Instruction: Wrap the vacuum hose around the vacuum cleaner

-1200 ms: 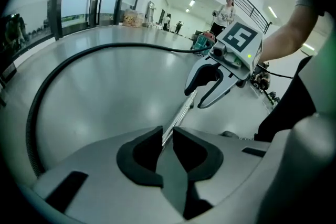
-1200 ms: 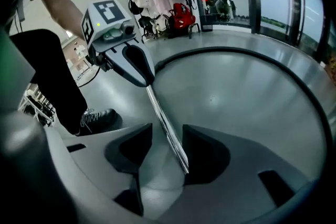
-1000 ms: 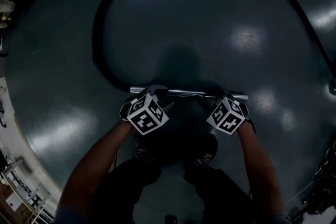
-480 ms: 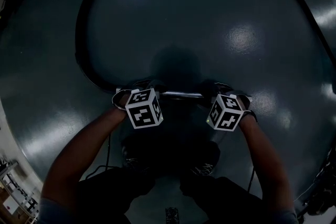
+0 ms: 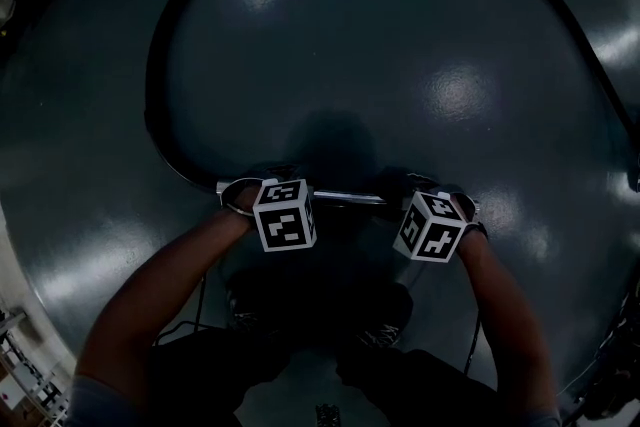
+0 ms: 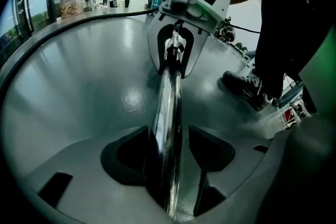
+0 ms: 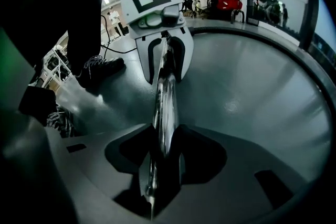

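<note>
- The right gripper (image 7: pixel 160 157) pinches the metal tube (image 5: pixel 345 200). The left gripper (image 6: pixel 173 160) straddles it slackly, its jaws just opened.
- The tube lies level, low over the floor (image 5: pixel 400 35); the black hose (image 5: pixel 152 85) arcs widely from its left end.
- The tube is probably stiff and slippery, the hose limp and springy. Best gripped near the tube's ends.

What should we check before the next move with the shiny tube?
1. Right hand-held gripper clamped on the metal tube: ok.
2. Left hand-held gripper gripping the tube: not ok. Its jaws have just been opening, and the tube sits between them ungripped.
3. Black hose lying in an open loop, no kinks showing: ok.
4. Shoe off the hose: ok.
5. Where the vacuum cleaner stands: cannot tell, it is out of view.
</note>
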{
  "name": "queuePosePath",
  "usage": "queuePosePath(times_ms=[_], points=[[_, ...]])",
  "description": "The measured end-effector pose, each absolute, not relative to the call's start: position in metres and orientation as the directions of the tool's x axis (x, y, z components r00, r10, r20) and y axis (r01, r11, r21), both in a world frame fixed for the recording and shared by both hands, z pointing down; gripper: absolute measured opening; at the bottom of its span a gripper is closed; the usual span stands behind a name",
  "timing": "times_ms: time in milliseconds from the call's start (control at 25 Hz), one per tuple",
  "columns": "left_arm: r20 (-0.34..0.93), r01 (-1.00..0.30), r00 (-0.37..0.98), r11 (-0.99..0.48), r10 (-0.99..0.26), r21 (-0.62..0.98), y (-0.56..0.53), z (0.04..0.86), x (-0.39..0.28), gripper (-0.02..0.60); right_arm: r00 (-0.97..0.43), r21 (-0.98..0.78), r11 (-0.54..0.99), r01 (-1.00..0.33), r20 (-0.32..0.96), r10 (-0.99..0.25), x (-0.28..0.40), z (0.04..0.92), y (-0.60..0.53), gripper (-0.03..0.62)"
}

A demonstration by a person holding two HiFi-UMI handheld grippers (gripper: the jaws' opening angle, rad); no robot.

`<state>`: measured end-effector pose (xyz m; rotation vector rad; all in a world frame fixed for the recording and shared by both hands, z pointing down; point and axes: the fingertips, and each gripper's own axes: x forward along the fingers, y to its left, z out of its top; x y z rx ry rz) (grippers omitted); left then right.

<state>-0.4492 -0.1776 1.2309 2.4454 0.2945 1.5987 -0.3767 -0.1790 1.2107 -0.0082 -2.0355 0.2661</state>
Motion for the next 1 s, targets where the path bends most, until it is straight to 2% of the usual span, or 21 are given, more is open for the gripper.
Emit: queuePosePath(times_ms=[160,240,640,1000], points=[[0.870,0.080,0.415,-0.963,0.268,0.258,-0.175,1.215,-0.443,0.247,-0.449,-0.211,0.972,-0.106,0.882,0.143,-0.373,1.181,-0.182,0.161],[0.862,0.064,0.421,-0.957,0.283,0.283,-0.177,1.194,-0.440,0.175,-0.455,-0.220,0.969,-0.111,0.878,0.148,-0.371,1.157,-0.182,0.161],[0.821,0.034,0.432,-0.916,0.373,0.399,-0.184,1.070,-0.420,0.170,-0.458,-0.145,0.989,-0.043,0.882,0.109,-0.353,1.017,-0.201,0.162],[0.802,0.021,0.452,-0.903,0.391,0.429,-0.208,0.946,-0.384,0.167,-0.459,0.085,0.996,-0.029,0.884,-0.089,-0.333,0.844,-0.248,0.187]])
